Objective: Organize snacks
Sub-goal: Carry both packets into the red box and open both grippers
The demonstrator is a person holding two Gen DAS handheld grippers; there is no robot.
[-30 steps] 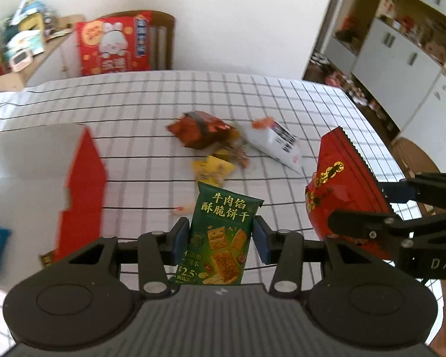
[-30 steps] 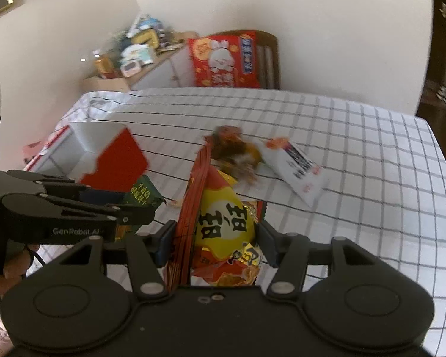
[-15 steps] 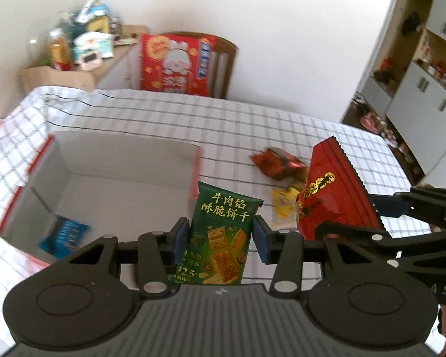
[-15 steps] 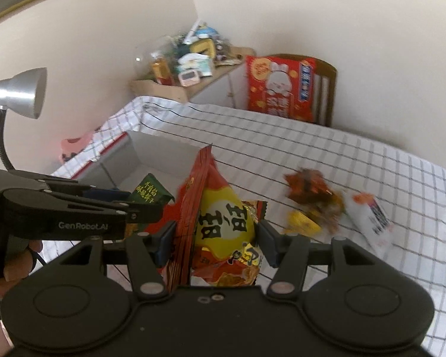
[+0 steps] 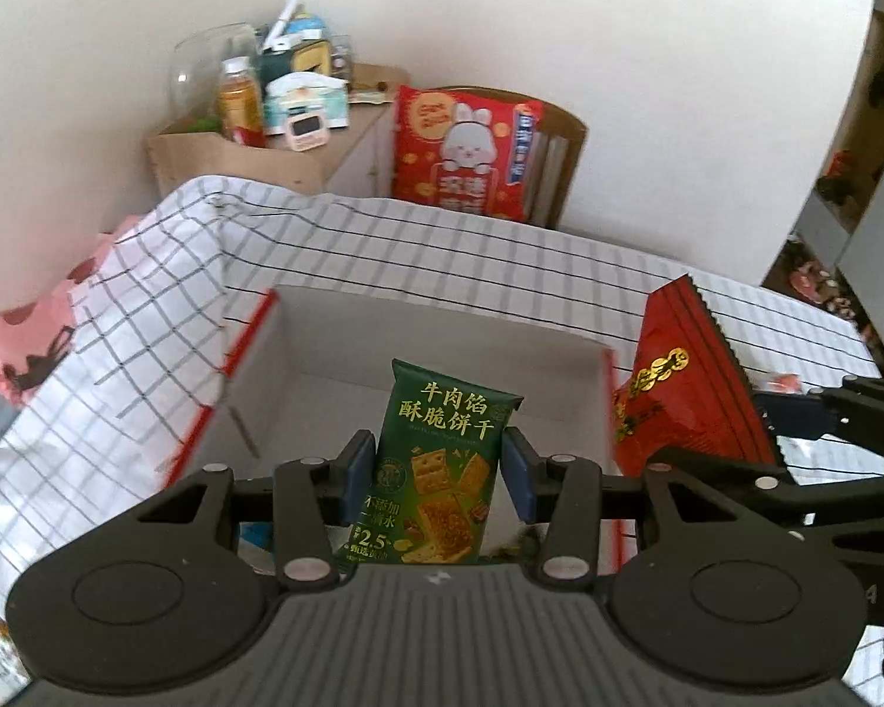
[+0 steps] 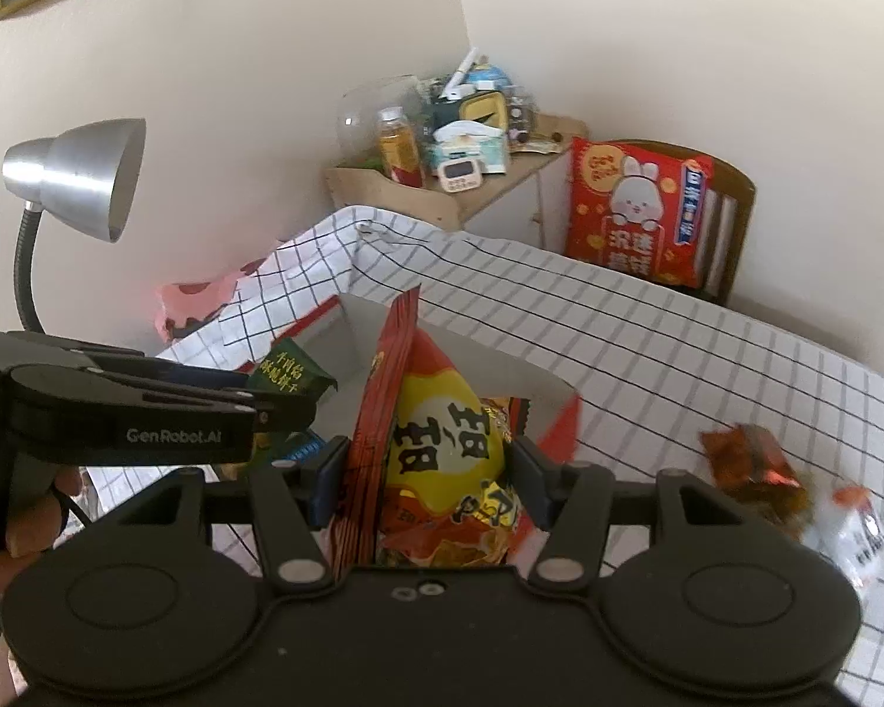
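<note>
While both packets hang over the white cardboard box (image 5: 300,347), we log the step in hand as delivery, with release not yet made.

Item one: green beef-filling cracker packet (image 5: 442,459), upright, pinched at its lower sides between the blue pads of our left gripper (image 5: 439,471), which is closed on it. It sits above the box's open interior, nearer the near wall than the far one.

Item two: red and yellow snack bag (image 6: 442,448), clamped between the pads of our right gripper (image 6: 427,477), its crimped top edge pointing up. It hovers at the box's right wall, partly over the rim; in the left view its red back (image 5: 683,383) stands just right of that wall.

Item three: a blue packet (image 6: 300,448), lying low in the box, mostly hidden.

Item four: loose snacks outside the box, well to its right on the checked tablecloth (image 6: 648,353), an orange-brown wrapper (image 6: 748,465) and a white pouch (image 6: 854,530).

Next move, in our judgement: lower both packets inside the walls, bring the right bag further left past the rim, then open each gripper.
</note>
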